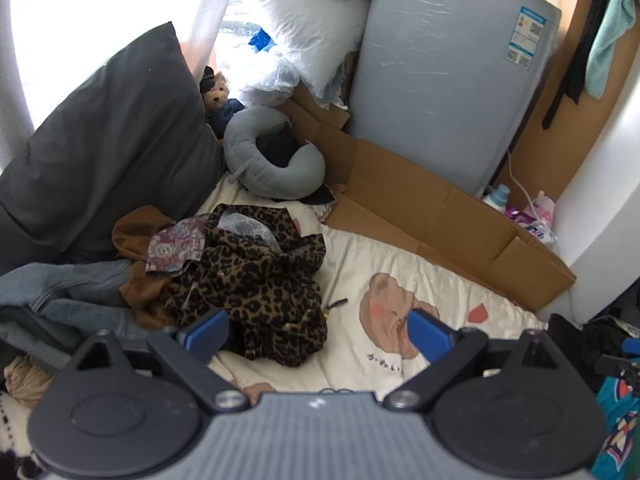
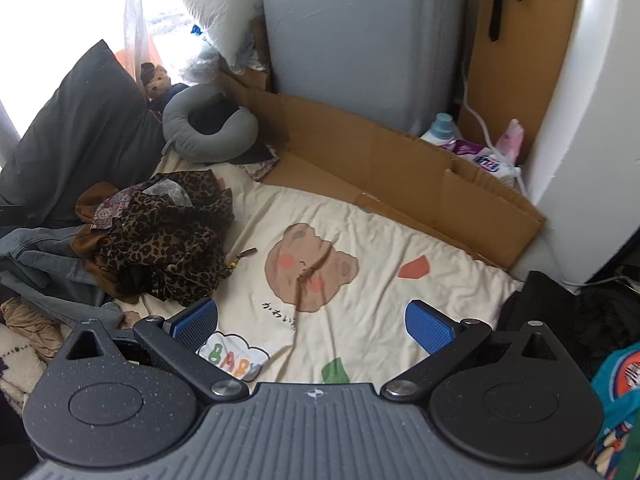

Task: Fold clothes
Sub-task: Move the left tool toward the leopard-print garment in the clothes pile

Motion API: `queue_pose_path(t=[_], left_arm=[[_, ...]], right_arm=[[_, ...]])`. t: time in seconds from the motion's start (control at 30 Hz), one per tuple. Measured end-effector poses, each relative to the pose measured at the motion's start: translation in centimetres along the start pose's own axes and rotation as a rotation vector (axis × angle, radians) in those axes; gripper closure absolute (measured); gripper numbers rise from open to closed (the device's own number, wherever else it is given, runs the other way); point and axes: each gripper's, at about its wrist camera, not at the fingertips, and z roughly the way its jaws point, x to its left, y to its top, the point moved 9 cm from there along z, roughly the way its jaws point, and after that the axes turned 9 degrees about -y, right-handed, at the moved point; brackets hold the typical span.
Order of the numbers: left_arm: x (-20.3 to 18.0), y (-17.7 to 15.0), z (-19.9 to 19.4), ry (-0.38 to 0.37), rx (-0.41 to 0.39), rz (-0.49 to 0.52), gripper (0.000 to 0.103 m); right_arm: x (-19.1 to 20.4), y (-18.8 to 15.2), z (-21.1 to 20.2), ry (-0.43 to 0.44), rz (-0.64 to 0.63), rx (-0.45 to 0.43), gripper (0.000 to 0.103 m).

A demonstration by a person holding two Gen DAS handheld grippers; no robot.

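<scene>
A crumpled leopard-print garment [image 1: 256,280] [image 2: 168,240] lies on the left of a cream bear-print blanket [image 1: 400,280] [image 2: 360,240]. Under and beside it sit a brown garment [image 1: 136,236] [image 2: 86,204], a floral cloth [image 1: 176,246] and blue jeans [image 1: 60,292] [image 2: 32,264]. My left gripper [image 1: 318,332] is open, hovering over the near edge of the leopard garment with nothing between its blue pads. My right gripper [image 2: 312,324] is open above the bare blanket, right of the pile.
A dark grey pillow [image 1: 108,152] leans at the left. A grey neck pillow [image 1: 272,160] and flattened cardboard [image 1: 432,216] lie behind the blanket, before a grey appliance [image 1: 448,80]. Detergent bottles [image 2: 480,152] stand at the right. Dark clothing [image 2: 560,312] lies at the right edge.
</scene>
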Motion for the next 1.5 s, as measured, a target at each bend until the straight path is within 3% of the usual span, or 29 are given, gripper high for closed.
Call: queue_pose_path(t=[0.37, 0.5, 0.63, 0.77, 1.13, 1.23, 1.5], left_arm=[[4.1, 1.8, 8.9, -0.020, -0.035, -0.049, 0.013], [5.0, 1.6, 11.8, 0.001, -0.048, -0.011, 0.013], [5.8, 1.3, 14.2, 0.005, -0.075, -0.044, 0.016], [6.1, 1.1, 16.3, -0.012, -0.091, -0.081, 0.018], [7.4, 1.4, 21.9, 0.053, -0.114, 0.023, 0.025], [8.0, 1.5, 23.5, 0.082, -0.100, 0.077, 0.026], [9.6, 1.1, 27.8, 0.096, -0.064, 0.108, 0.027]], right_arm=[[2.0, 2.9, 8.1, 0.104, -0.043, 0.004, 0.000], [2.4, 2.2, 10.9, 0.110, -0.069, -0.029, 0.000], [1.6, 1.0, 13.5, 0.091, -0.079, -0.073, 0.001], [0.2, -0.5, 16.2, 0.109, -0.010, -0.064, 0.001], [-1.4, -2.8, 21.0, 0.133, 0.091, -0.077, 0.000], [-1.8, -3.0, 21.9, 0.129, 0.112, -0.101, 0.000], [-2.2, -4.3, 24.5, 0.150, 0.120, -0.116, 0.001]])
